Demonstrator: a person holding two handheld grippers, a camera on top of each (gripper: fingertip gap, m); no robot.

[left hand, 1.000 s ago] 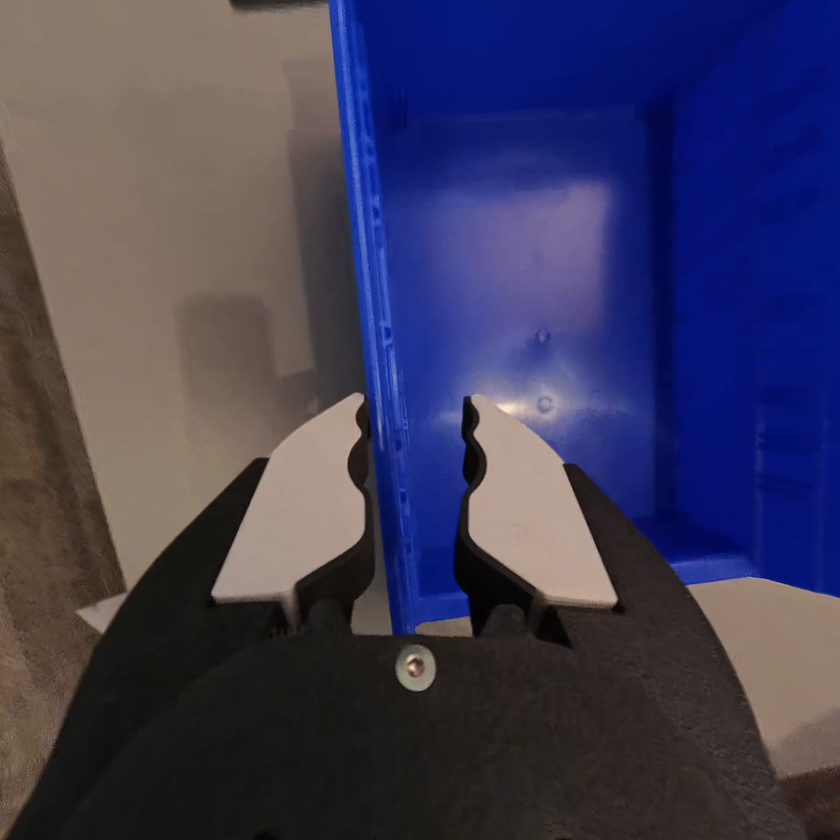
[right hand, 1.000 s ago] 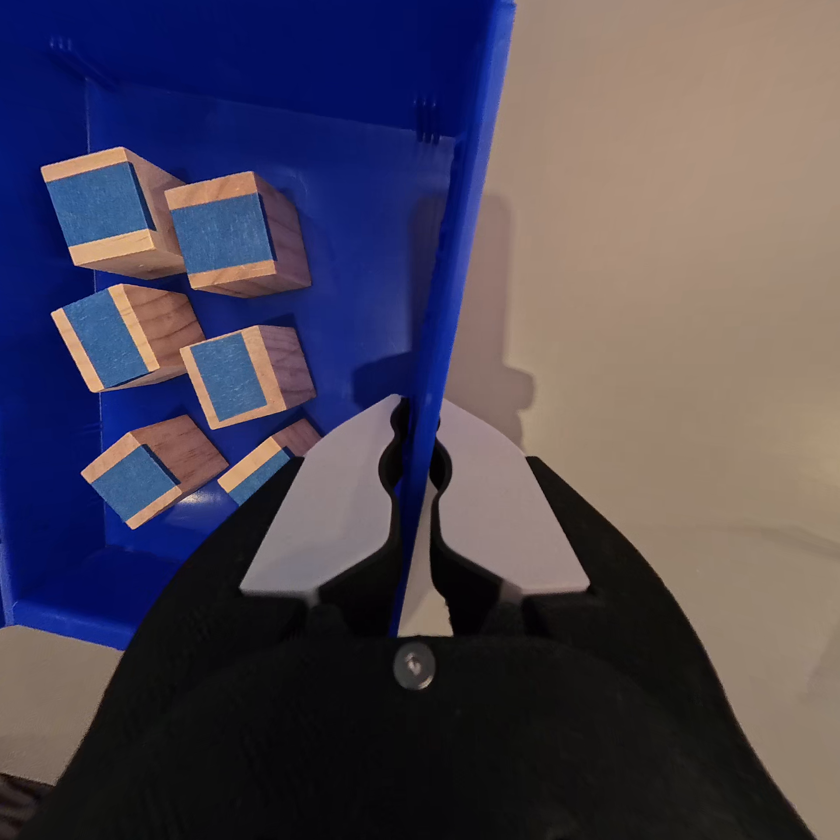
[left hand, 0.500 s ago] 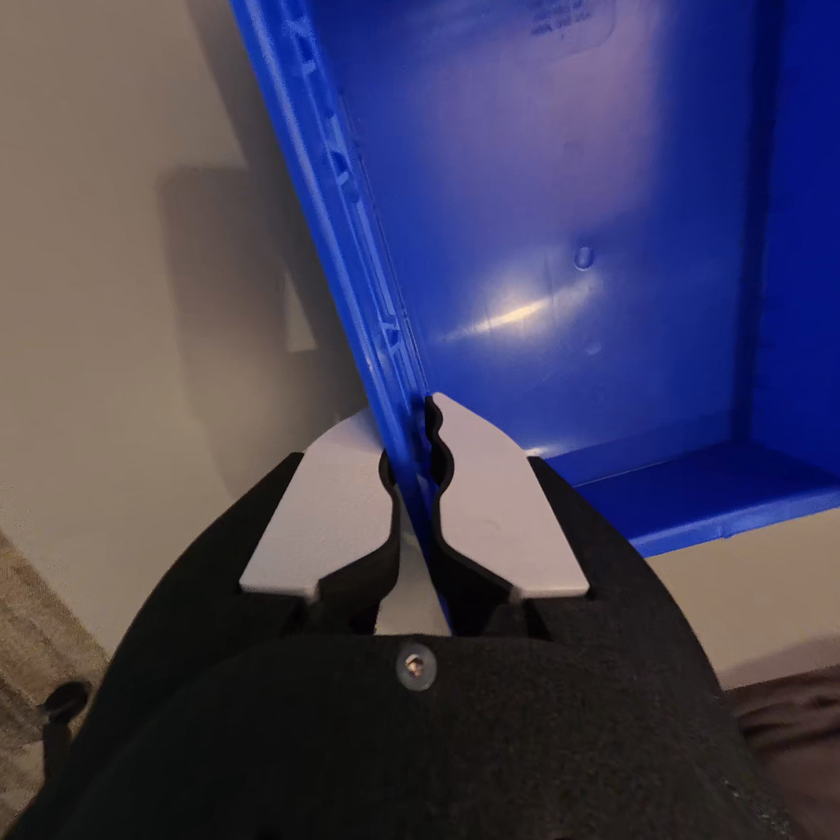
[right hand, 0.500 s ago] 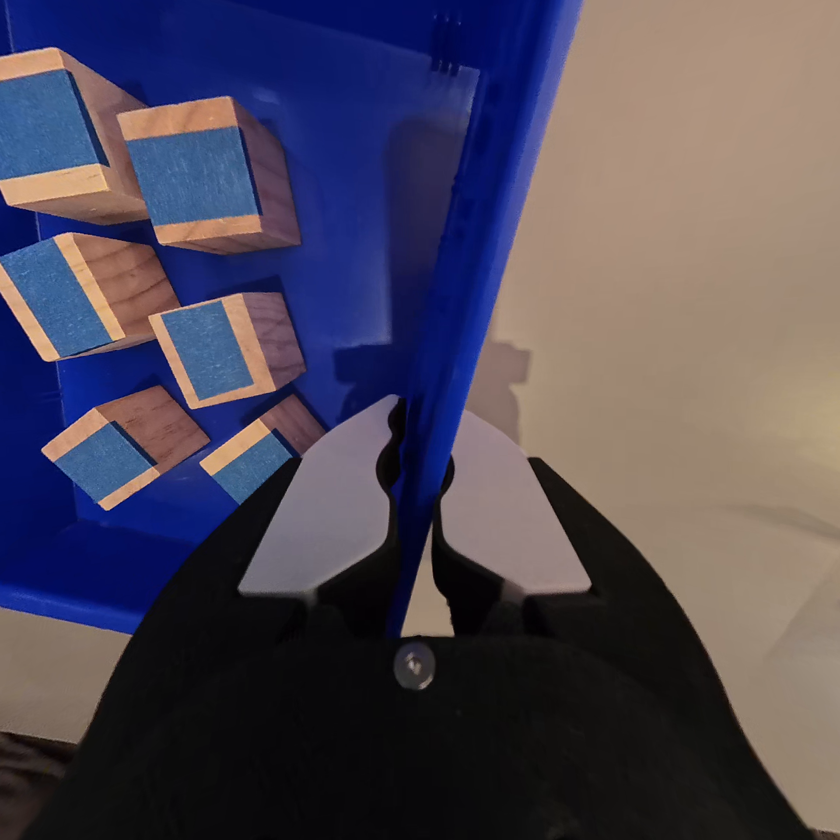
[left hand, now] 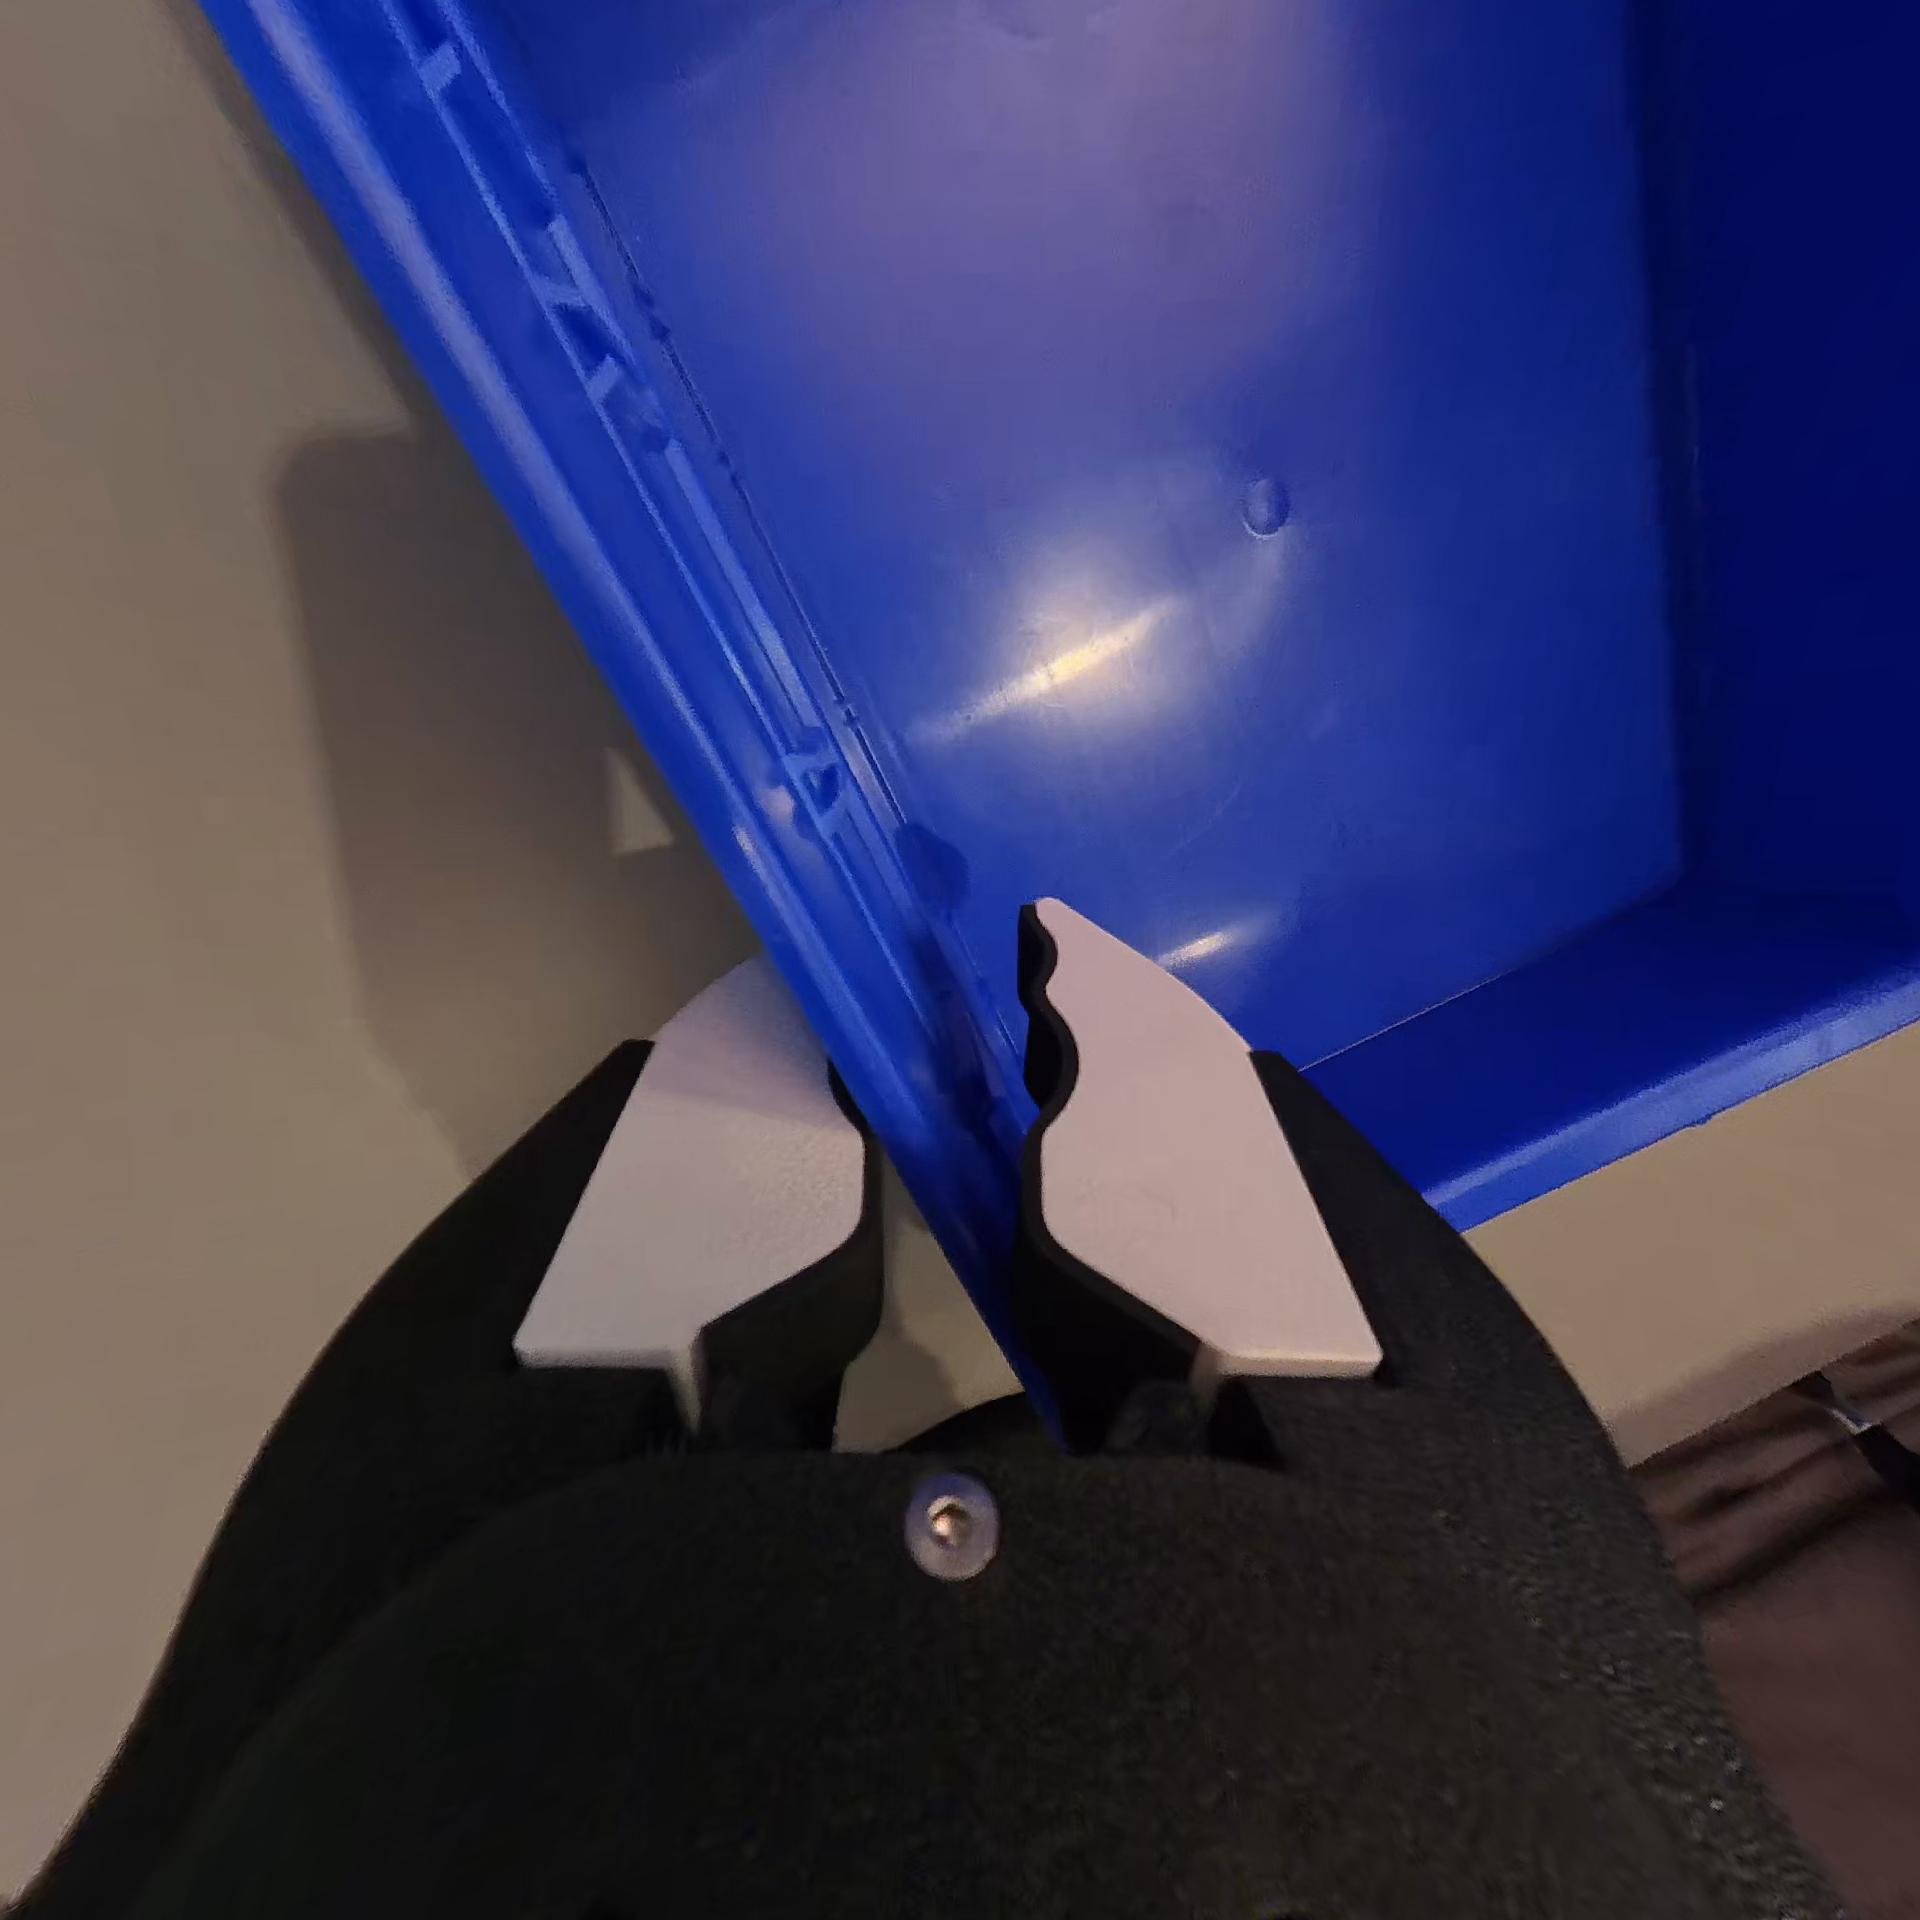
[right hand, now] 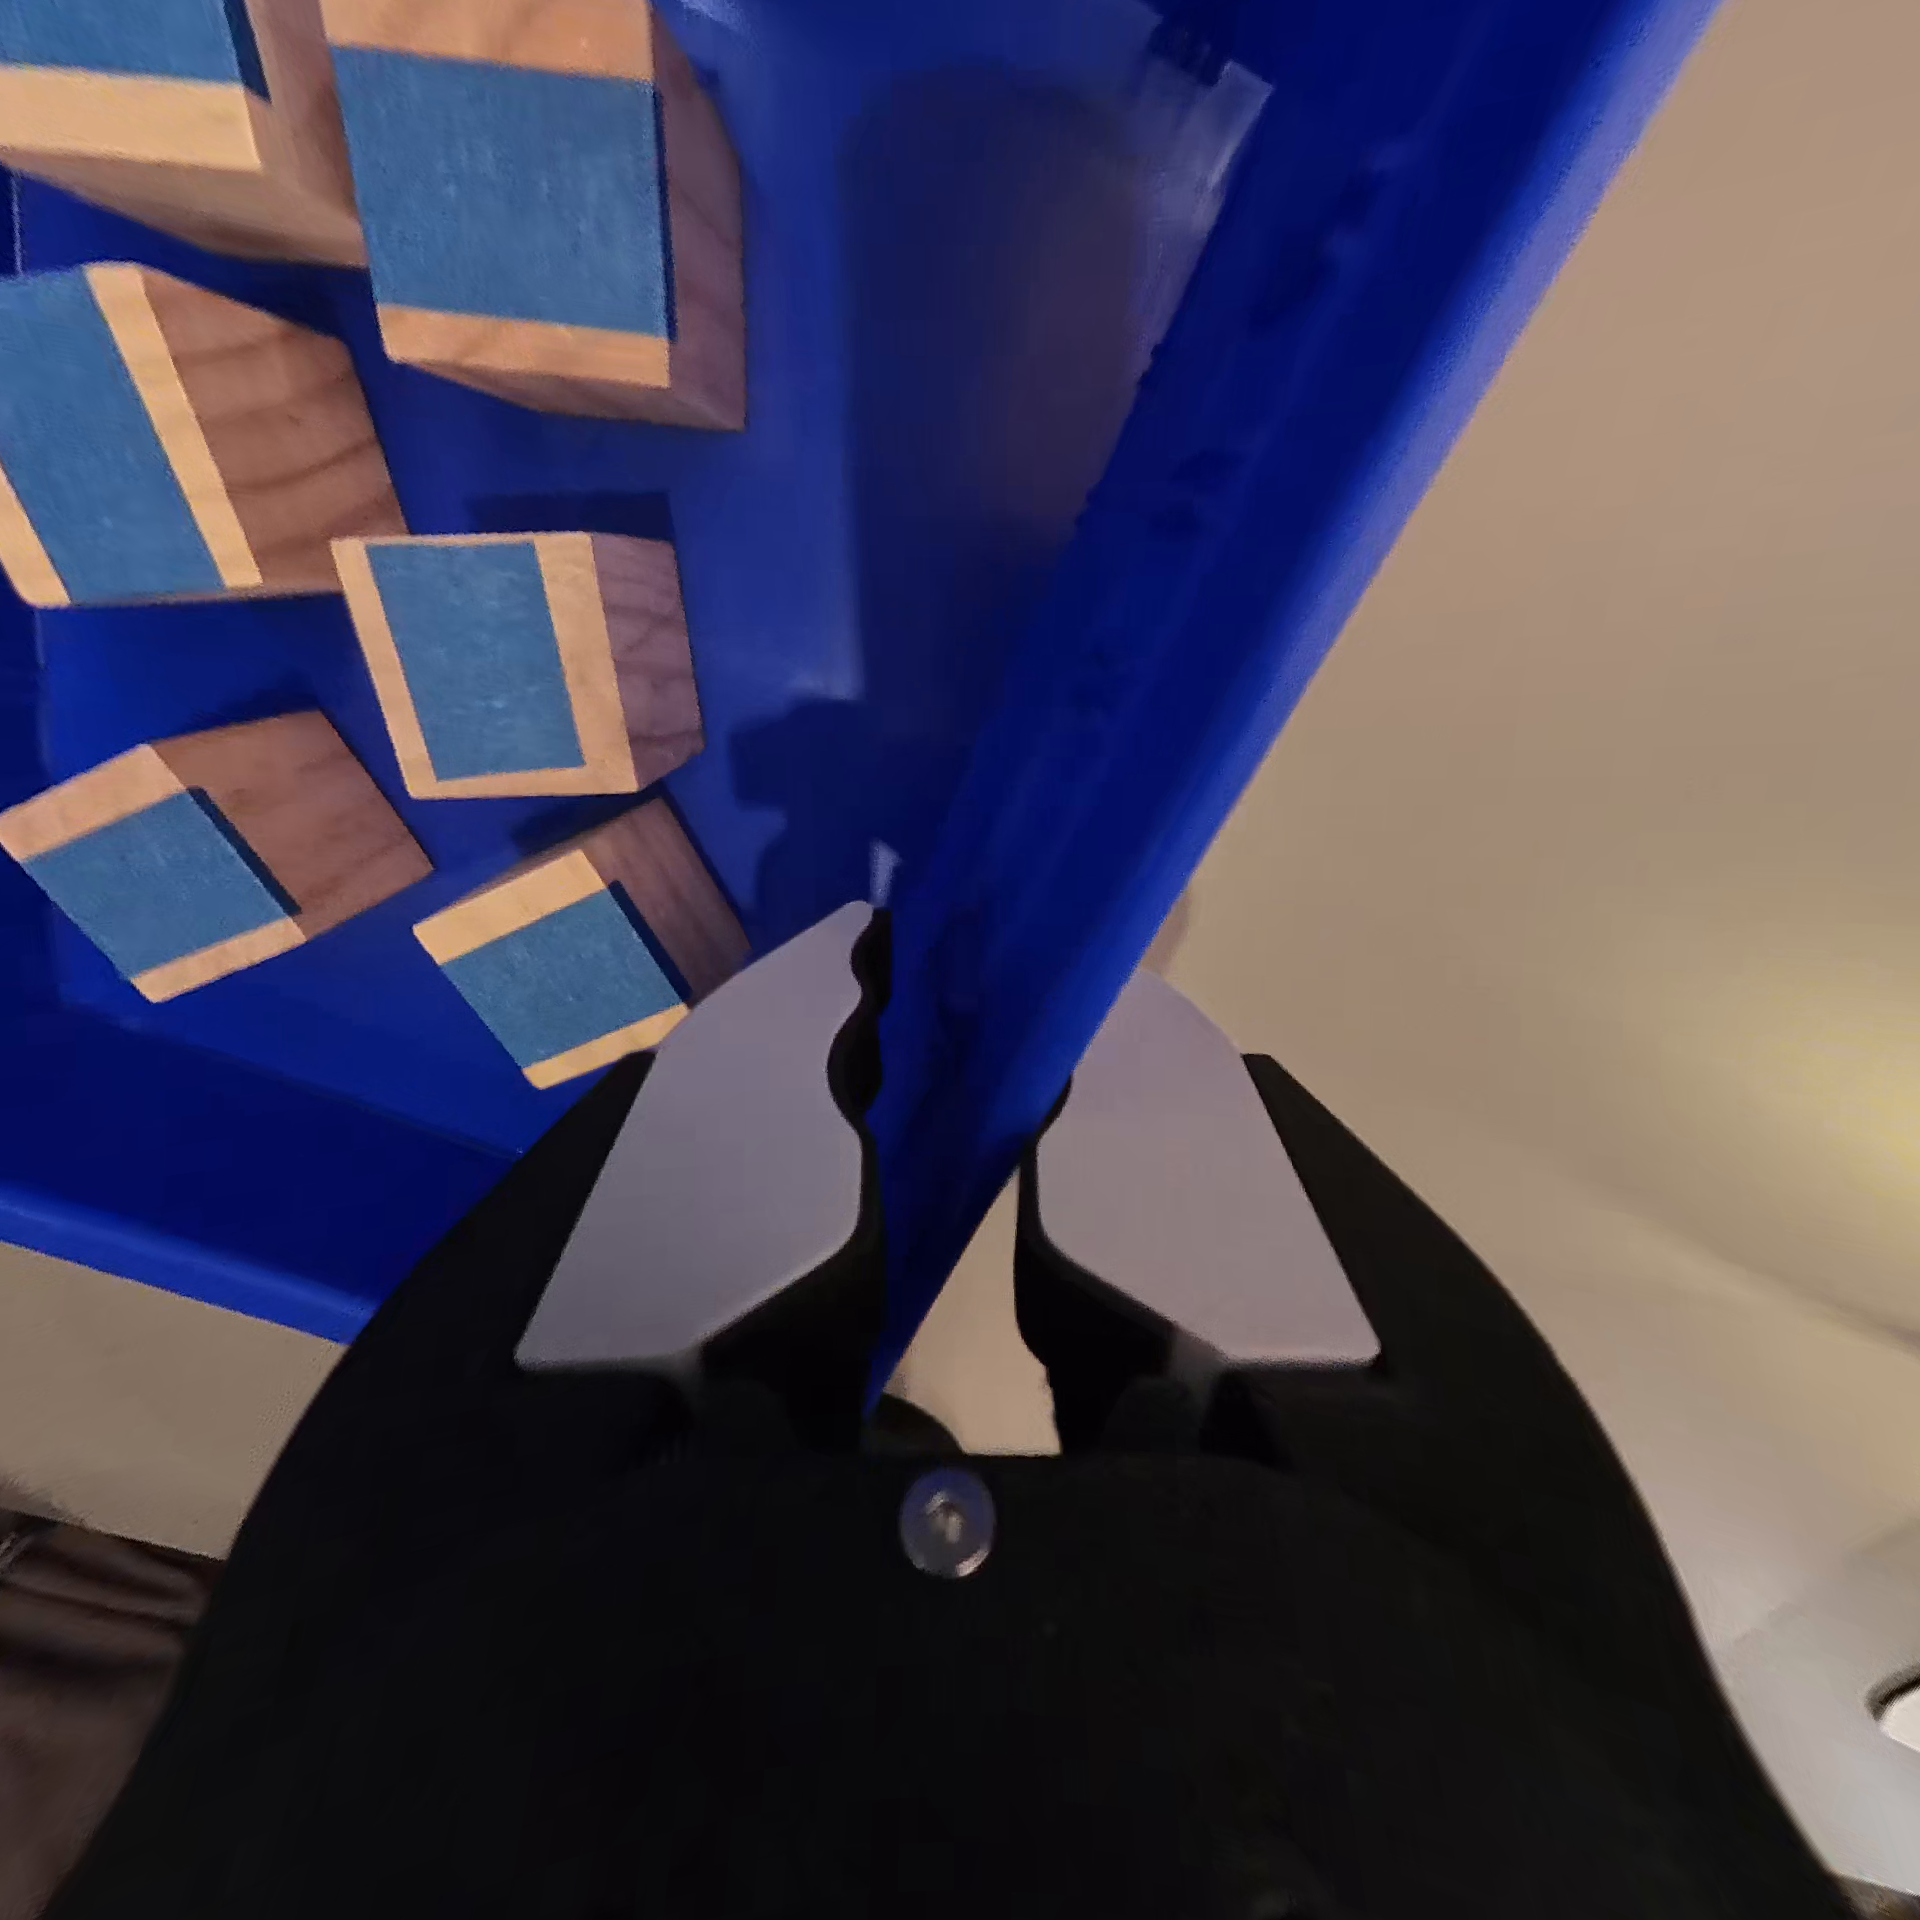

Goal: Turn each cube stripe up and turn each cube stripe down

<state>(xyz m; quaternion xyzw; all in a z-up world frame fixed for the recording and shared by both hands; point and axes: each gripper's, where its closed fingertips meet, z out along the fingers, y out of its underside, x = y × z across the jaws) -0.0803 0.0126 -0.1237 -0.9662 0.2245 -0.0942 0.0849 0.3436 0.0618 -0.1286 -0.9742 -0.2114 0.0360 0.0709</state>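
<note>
Right wrist view: cubes point(right hand: 499, 218) inside bin point(right hand: 1195, 582).

blue plastic bin point(left hand: 1299, 436), beige tabletop point(right hand: 1558, 831)

Bright blue bin point(left hand: 1299, 416) on a beige table point(left hand: 208, 727), pale wood cubes point(right hand: 520, 665) each with a wide blue stripe on top, grippers point(right hand: 977, 1039) black with light grey fingers point(right hand: 727, 1143).
</note>
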